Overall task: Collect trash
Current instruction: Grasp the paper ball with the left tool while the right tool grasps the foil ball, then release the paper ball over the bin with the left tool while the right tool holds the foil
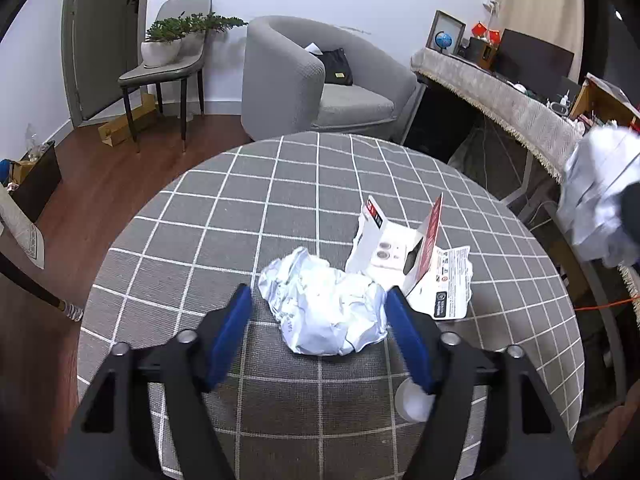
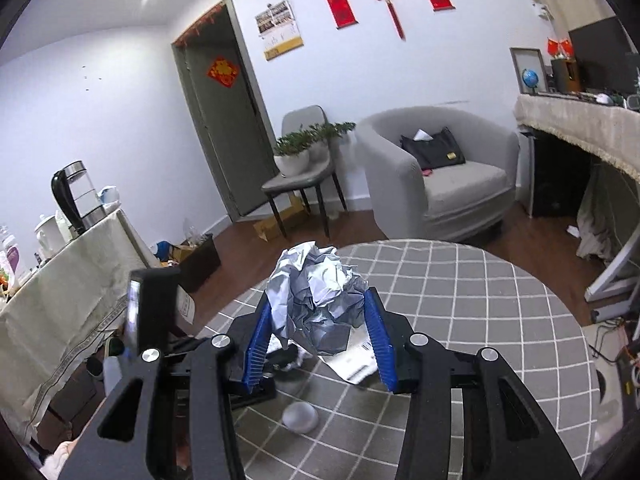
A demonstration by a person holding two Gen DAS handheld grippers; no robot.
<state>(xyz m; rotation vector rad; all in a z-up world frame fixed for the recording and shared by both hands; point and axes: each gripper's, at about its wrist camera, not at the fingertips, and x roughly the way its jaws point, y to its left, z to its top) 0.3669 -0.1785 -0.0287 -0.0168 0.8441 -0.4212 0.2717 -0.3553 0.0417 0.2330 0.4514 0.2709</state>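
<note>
small white cup (image 1: 412, 402) half hidden behind left gripper's fingers (image 1: 408, 340); blurred paper wad (image 1: 596, 200) cut off at right edge.

A crumpled white paper ball (image 1: 326, 306) lies on the table, flattened and creased, with faint print on its left edge. At its 2 o'clock, touching it, an opened white-and-red carton (image 1: 404, 256) lies spread flat, two flaps standing up, round marks on the inner panel and small print on the flap at 4 o'clock. A white cap (image 1: 412, 402) sits at the ball's 5 o'clock, apart from it. A second paper wad (image 2: 318, 296), greyish white and tightly crumpled, is held clear above the table.
</note>
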